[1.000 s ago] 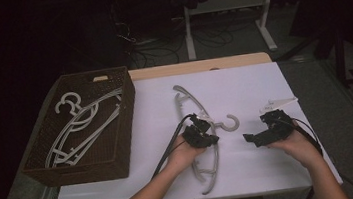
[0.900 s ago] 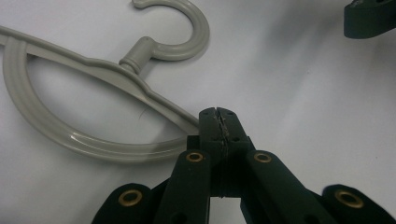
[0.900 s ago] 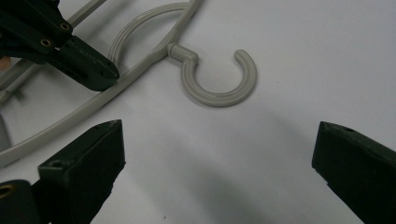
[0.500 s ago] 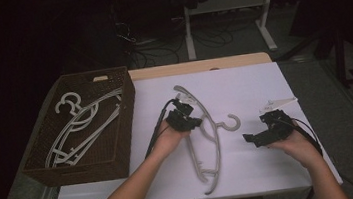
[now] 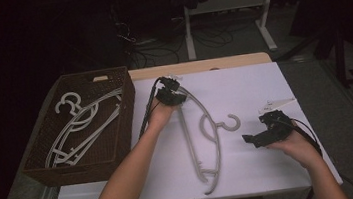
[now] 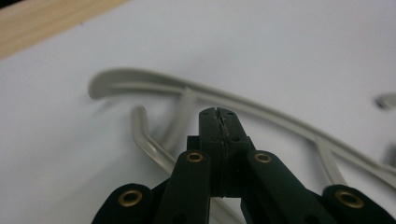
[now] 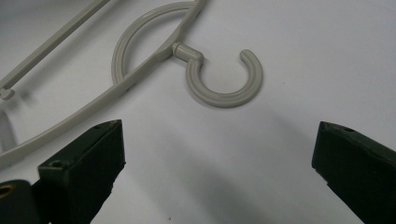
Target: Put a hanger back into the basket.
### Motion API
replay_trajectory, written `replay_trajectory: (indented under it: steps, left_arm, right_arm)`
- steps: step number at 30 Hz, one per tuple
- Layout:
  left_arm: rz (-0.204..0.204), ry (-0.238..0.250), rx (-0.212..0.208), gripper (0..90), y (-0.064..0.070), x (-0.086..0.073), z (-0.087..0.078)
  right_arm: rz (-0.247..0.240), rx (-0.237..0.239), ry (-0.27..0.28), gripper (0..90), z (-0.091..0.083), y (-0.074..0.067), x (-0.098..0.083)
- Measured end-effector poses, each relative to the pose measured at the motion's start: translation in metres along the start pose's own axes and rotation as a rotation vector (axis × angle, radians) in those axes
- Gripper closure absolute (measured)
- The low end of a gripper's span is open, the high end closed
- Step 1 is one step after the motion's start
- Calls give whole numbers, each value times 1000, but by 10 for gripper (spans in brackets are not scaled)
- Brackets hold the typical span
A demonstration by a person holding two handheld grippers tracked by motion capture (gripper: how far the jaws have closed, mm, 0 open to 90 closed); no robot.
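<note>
The grey hanger [image 5: 204,136] lies flat on the white table [image 5: 243,87], its hook [image 5: 228,122] pointing toward three o'clock in the high view. The left gripper [image 5: 169,91] sits at the hanger's twelve o'clock end with its jaws pressed together on nothing, just above the hanger's arm. The right gripper [image 5: 260,136] rests near the hook at four o'clock, jaws spread wide. With the left jaws together, a push rather than a grasp seems likely, and the smooth hanger could skid or pivot away from the brown basket [image 5: 124,110] at nine o'clock, which already holds other hangers [image 5: 84,122].
</note>
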State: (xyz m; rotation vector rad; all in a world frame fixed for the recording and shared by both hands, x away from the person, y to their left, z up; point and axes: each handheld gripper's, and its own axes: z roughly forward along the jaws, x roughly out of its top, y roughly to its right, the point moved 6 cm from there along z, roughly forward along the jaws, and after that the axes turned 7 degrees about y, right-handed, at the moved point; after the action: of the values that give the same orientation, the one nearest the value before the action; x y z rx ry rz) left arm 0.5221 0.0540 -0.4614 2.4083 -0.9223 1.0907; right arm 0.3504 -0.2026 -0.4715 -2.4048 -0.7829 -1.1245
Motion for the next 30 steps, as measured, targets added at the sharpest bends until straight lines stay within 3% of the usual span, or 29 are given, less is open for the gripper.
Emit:
replay_trajectory:
  steps: [4,7,15,23,27,28,30]
  left_arm:
    - [4,-11,33,897,-13,7,11]
    - [0,-21,34,897,-16,8,16]
    - [19,-68,61,897,-23,-1,33]
    - [8,-82,77,899,-26,-6,22]
    - [4,-77,99,899,-29,-15,9]
    - [10,-102,116,899,-33,-20,5]
    - [-15,-106,116,899,-39,-29,2]
  right_arm:
    - [2,3,4,24,0,1,0]
    - [4,5,3,24,0,2,-1]
    - [7,8,4,24,0,4,-3]
    - [6,8,-3,24,1,4,-4]
    - [8,8,-3,24,1,2,-4]
    - [7,8,-3,24,1,2,-4]
    - [3,7,-6,24,2,1,-3]
